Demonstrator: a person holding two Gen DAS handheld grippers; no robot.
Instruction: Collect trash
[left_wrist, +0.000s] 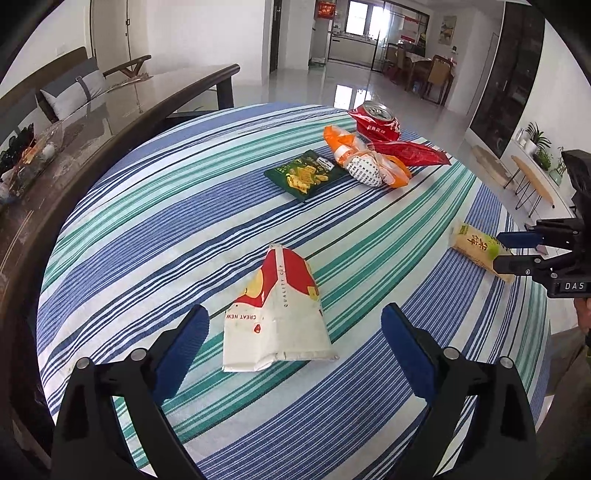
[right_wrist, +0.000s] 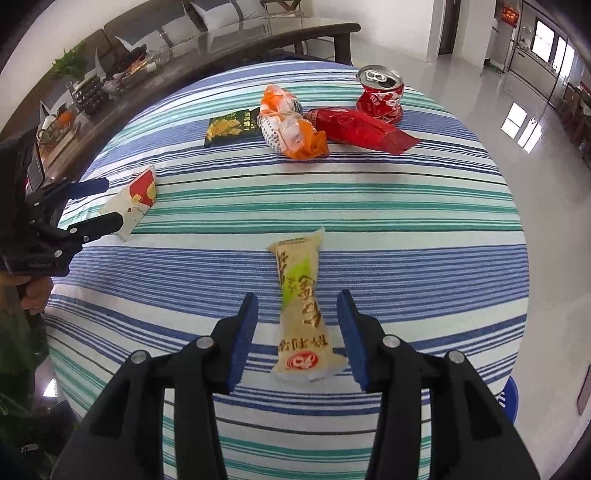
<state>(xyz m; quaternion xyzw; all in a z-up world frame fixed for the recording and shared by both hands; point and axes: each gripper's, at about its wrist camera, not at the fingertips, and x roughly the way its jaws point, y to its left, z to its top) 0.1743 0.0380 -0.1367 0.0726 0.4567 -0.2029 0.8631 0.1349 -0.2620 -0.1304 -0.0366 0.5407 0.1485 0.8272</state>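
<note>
Crinkly and light, the yellow snack wrapper (right_wrist: 301, 314) lies flat on the striped tablecloth (right_wrist: 406, 221) between the right gripper's (right_wrist: 299, 325) open jaws, best pinched across its narrow middle.

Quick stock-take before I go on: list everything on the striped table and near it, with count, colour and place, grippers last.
flattened paper cup: one, white and red, between the left gripper's fingers
yellow wrapper: one, cream with green, between the right gripper's fingers
green snack packet: one, dark green, table's far half
orange bag: one, orange and white, crumpled, beside the green packet
red wrapper: one, red, by the can
crushed can: one, red, far edge, upright
striped tablecloth: one, blue, green, white
left gripper: open, blue pads
right gripper: open, blue pads
</note>
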